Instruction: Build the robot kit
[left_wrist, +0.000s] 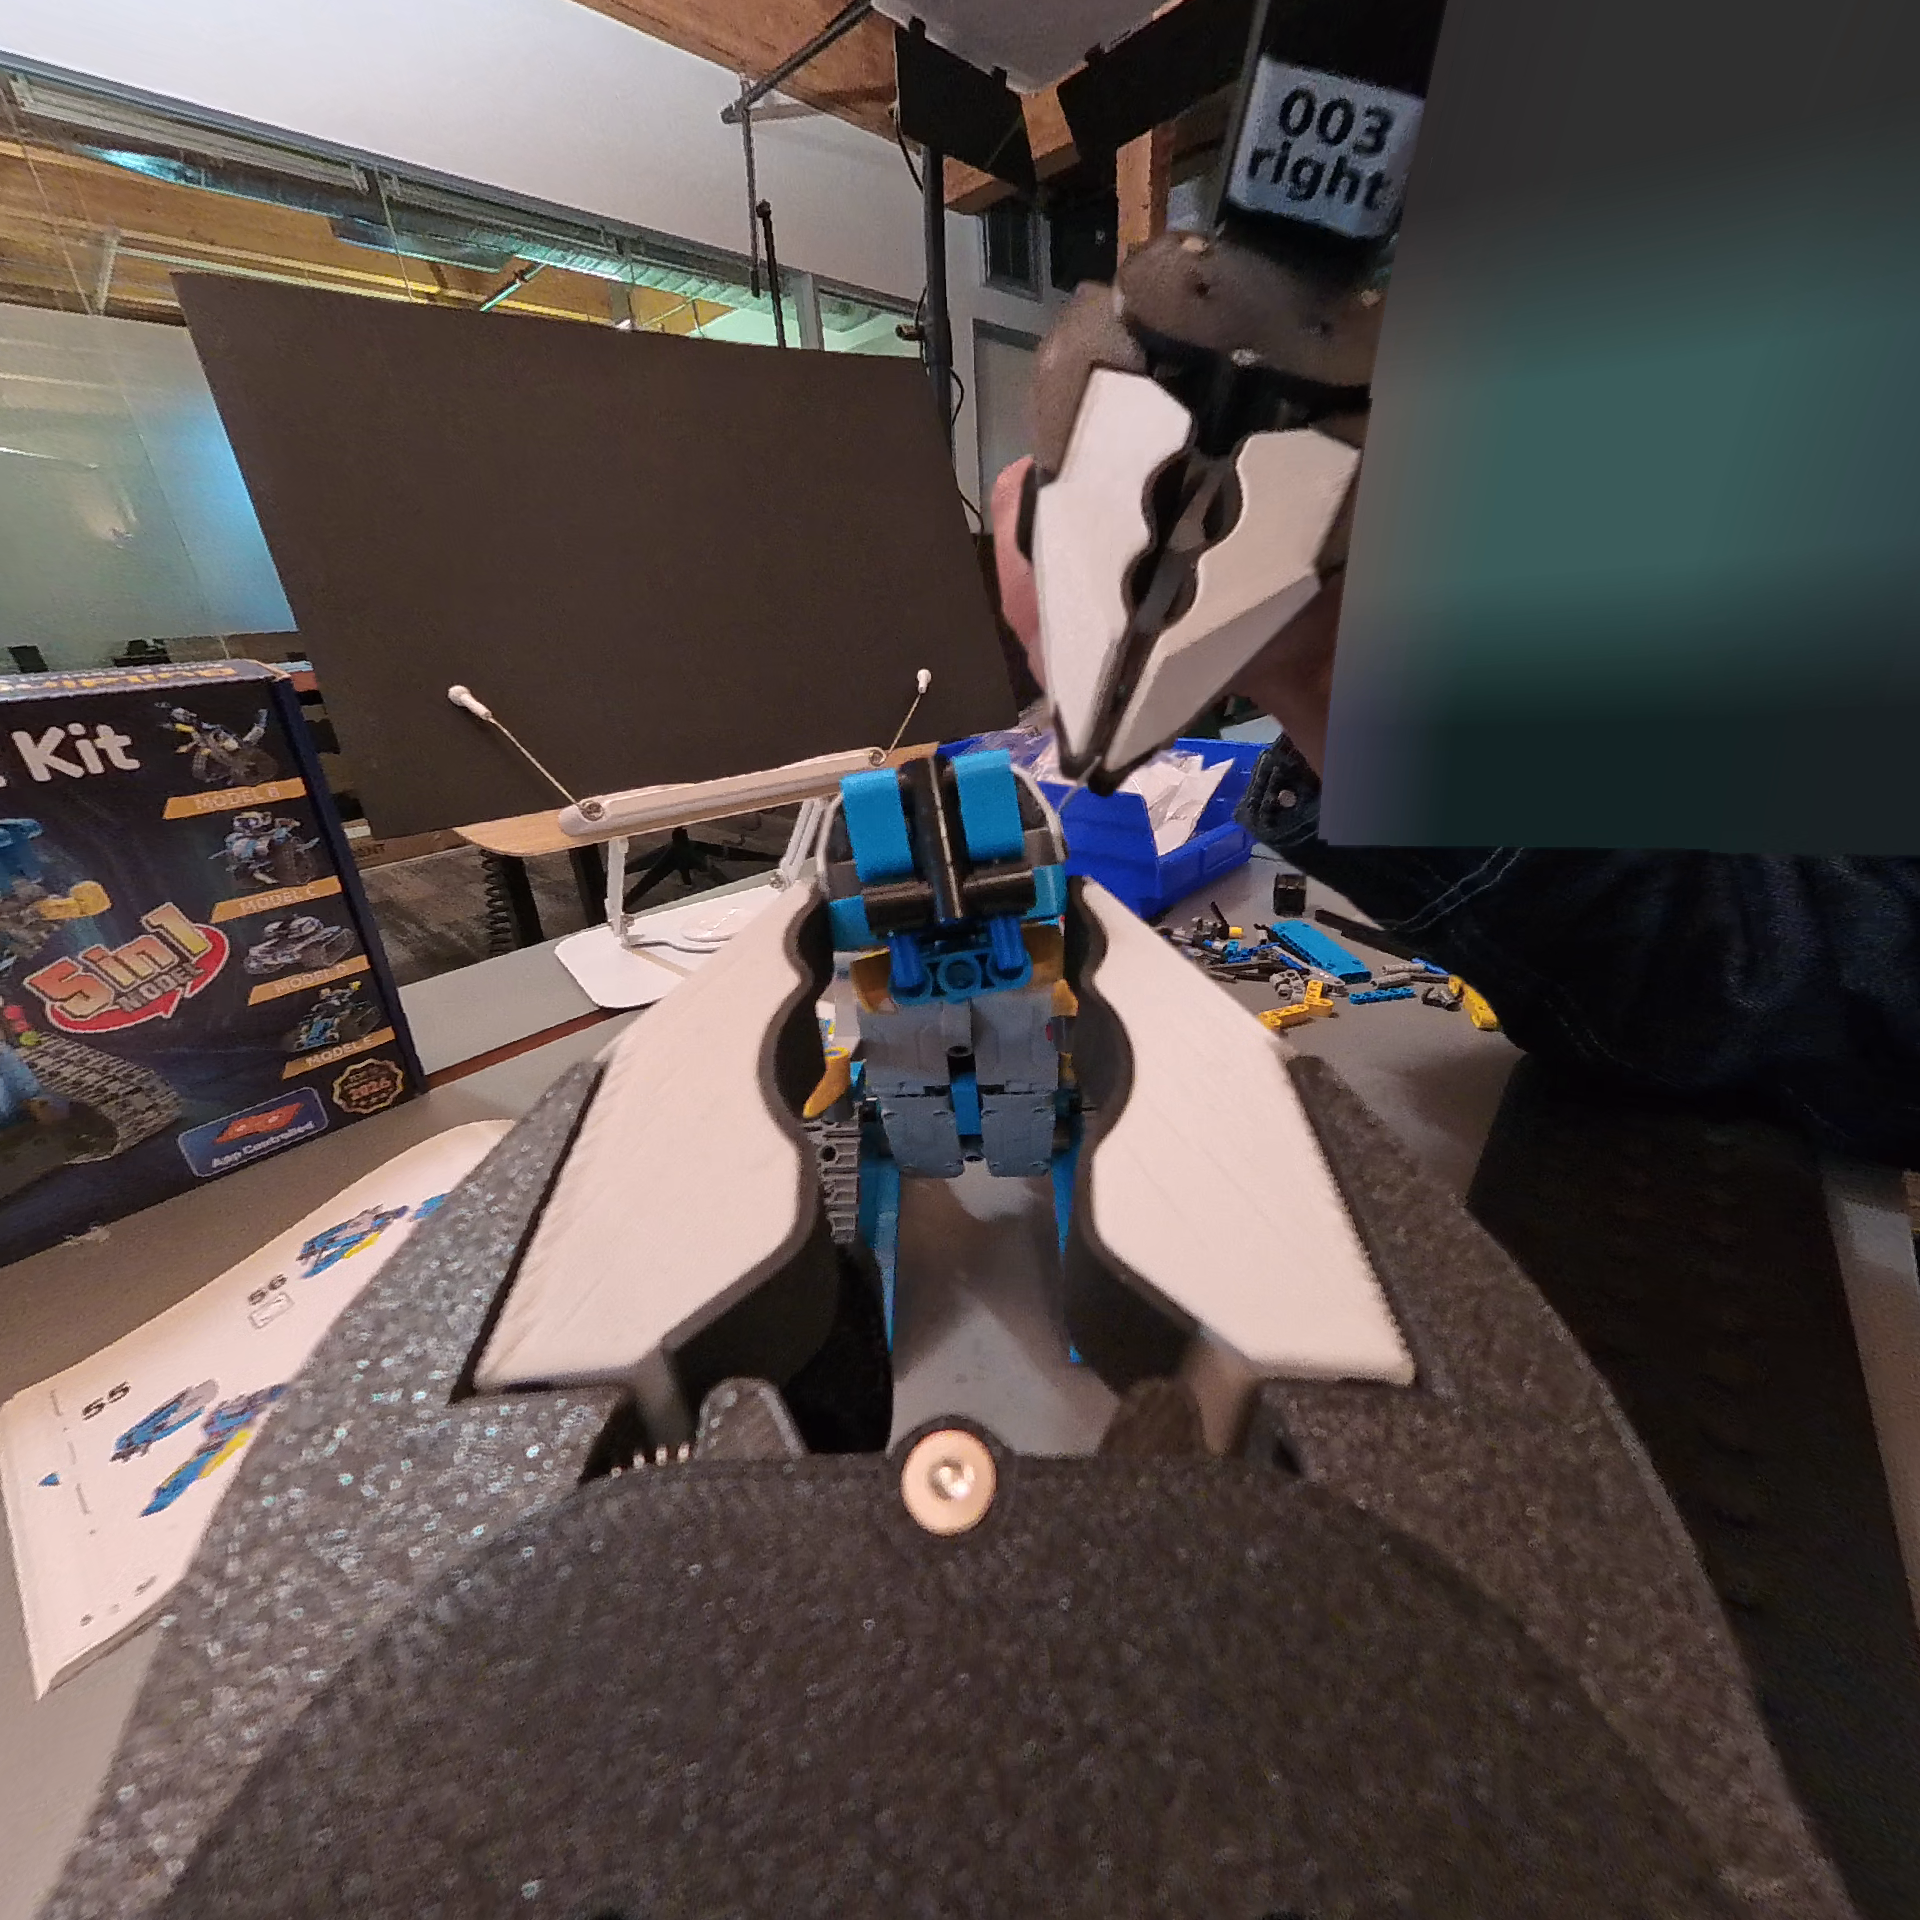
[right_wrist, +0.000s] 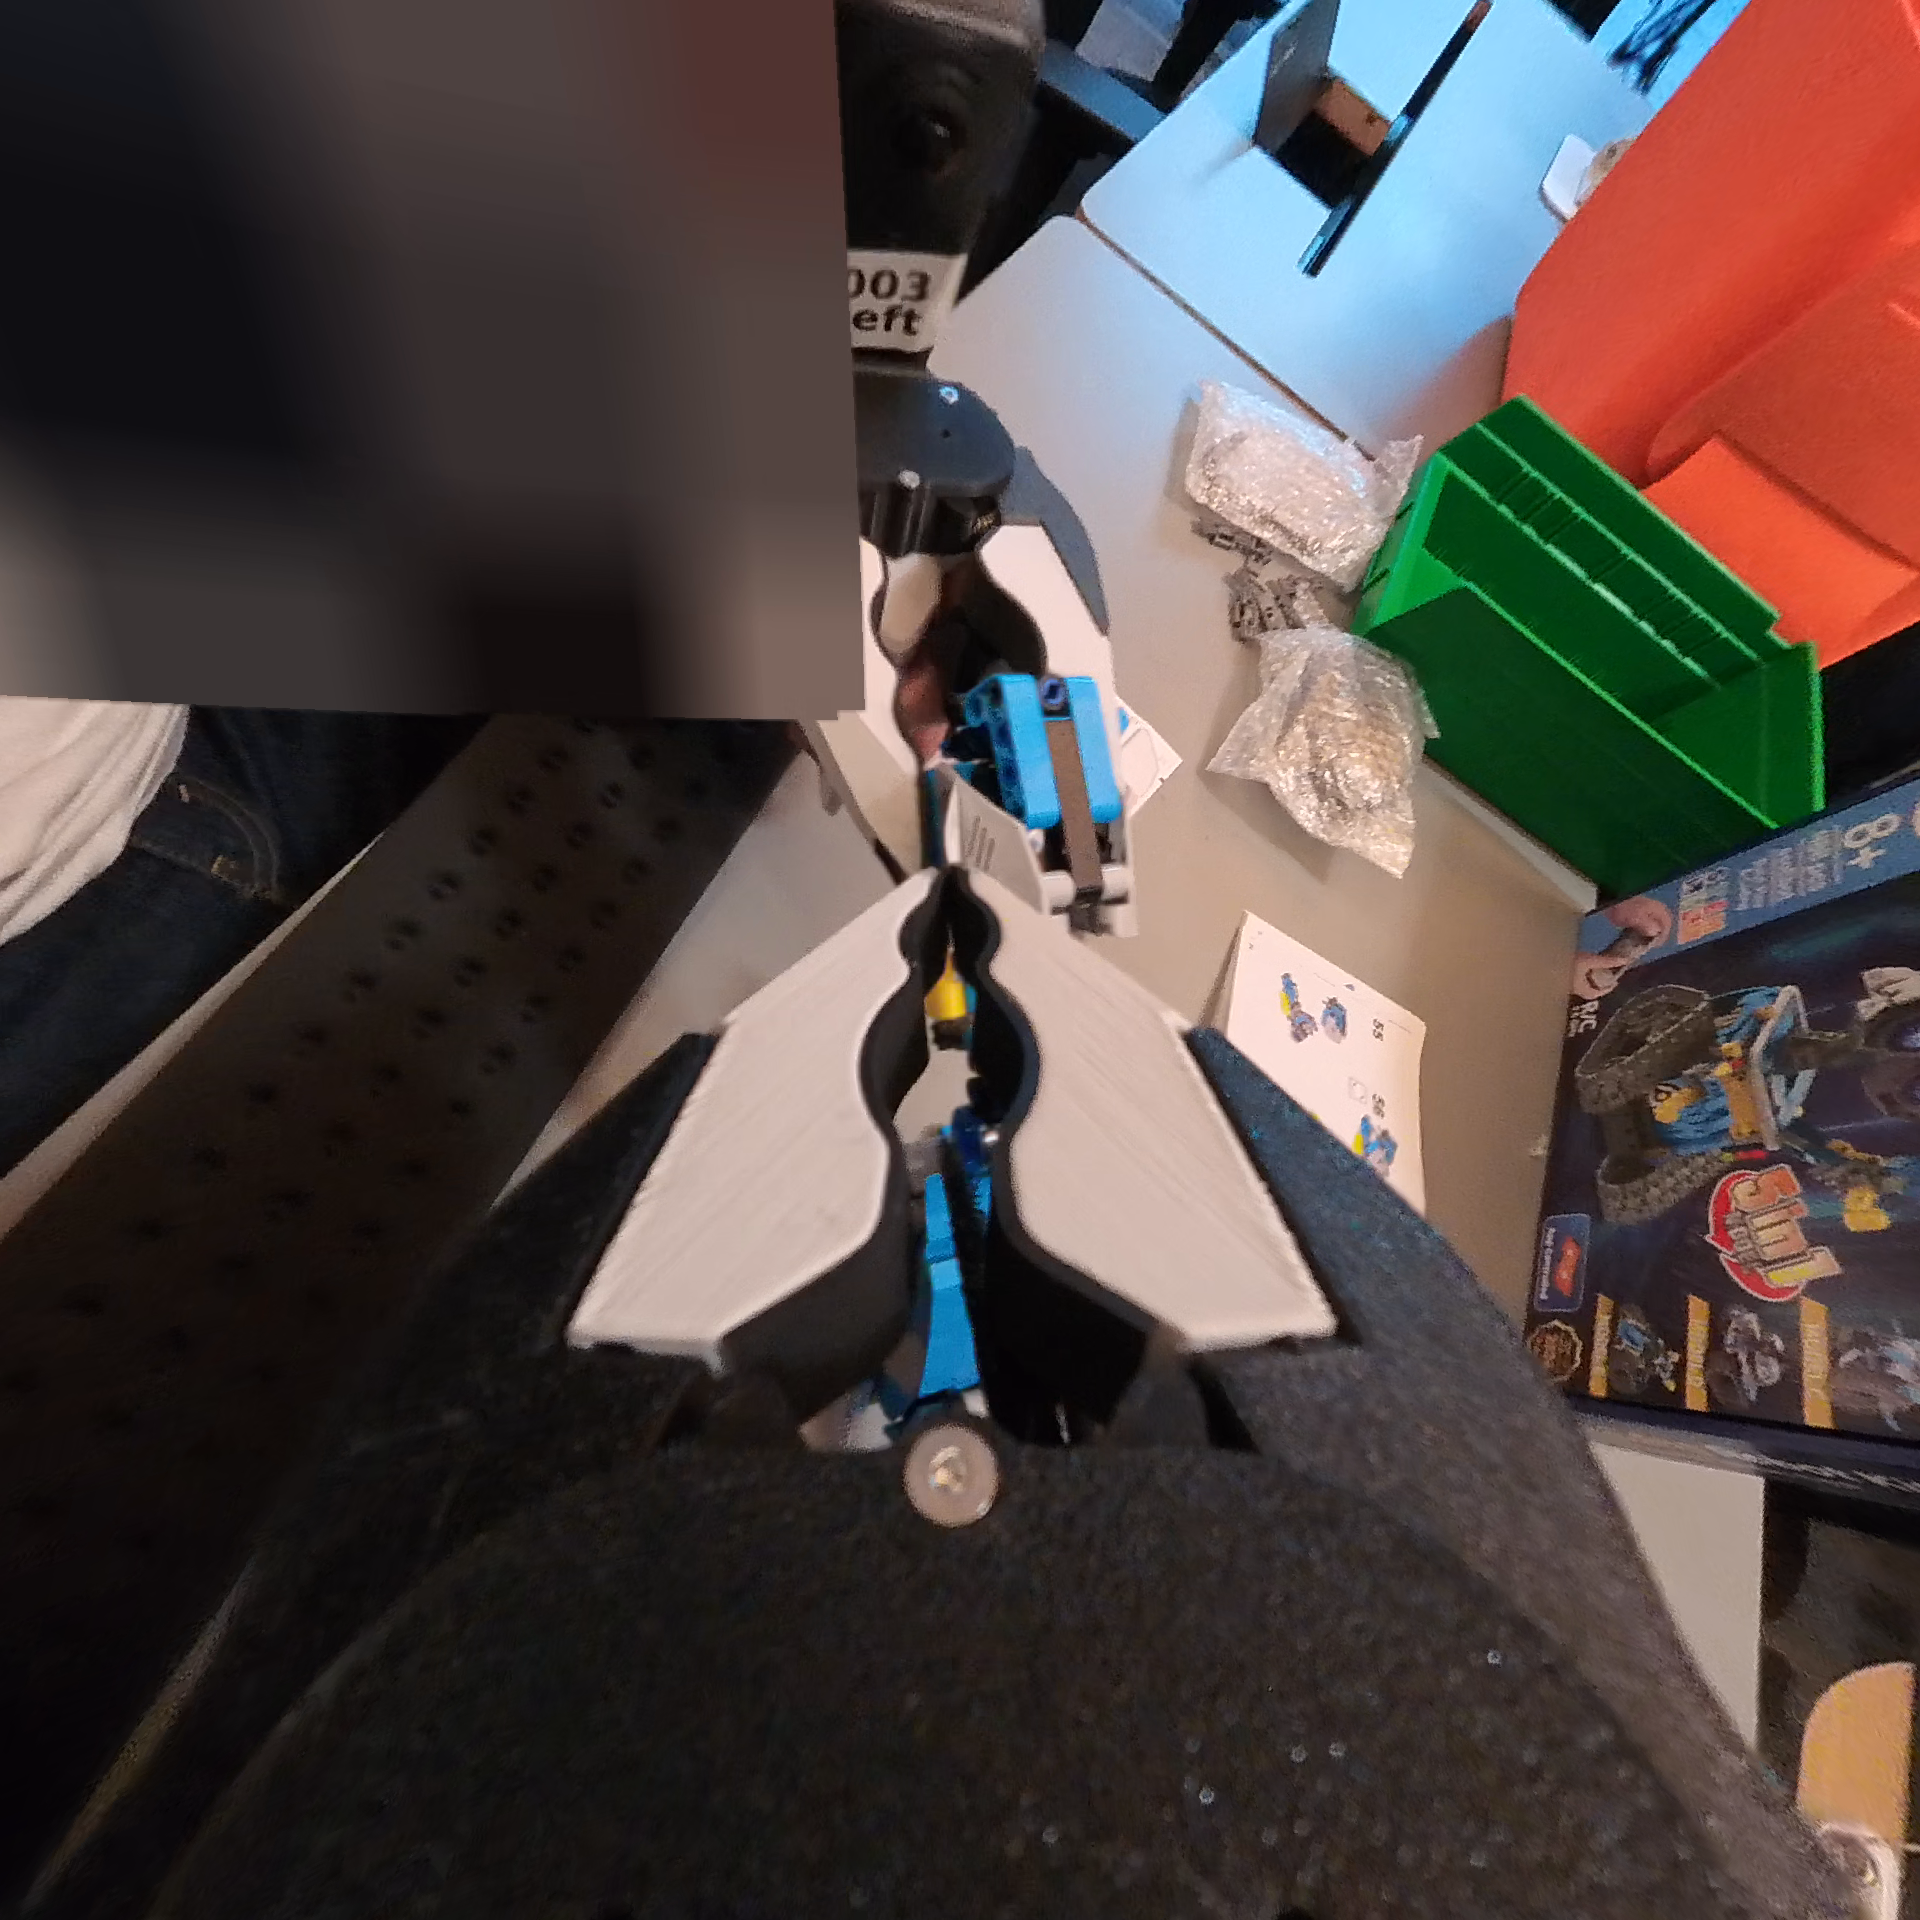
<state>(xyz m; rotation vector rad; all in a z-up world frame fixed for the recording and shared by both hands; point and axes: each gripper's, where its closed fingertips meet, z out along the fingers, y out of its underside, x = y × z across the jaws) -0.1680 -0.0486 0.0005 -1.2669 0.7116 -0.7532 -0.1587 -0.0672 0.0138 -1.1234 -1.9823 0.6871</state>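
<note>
My left gripper (left_wrist: 945, 914) is shut on a blue, grey and black brick model (left_wrist: 951, 997) and holds it upright above the grey table (left_wrist: 488, 997). The fingers (left_wrist: 717, 1122) clasp the model's sides. My right gripper (left_wrist: 1091, 774) hangs tips-down just above and right of the model's blue top. Its jaws are closed. In the right wrist view the right gripper (right_wrist: 948, 883) has its tips together beside the model (right_wrist: 1044, 748), which the left gripper (right_wrist: 1023, 821) holds. A thin dark piece shows at the tips; whether it is gripped I cannot tell.
A dark kit box (left_wrist: 187, 935) and an open instruction booklet (left_wrist: 208, 1403) lie to the left. A blue bin (left_wrist: 1153, 842) and loose bricks (left_wrist: 1340, 966) lie at the right. A green bin (right_wrist: 1590, 665), plastic bags of parts (right_wrist: 1320, 748) and a black perforated board (right_wrist: 364, 1039) are nearby. The tips of both grippers are at nearly the same place.
</note>
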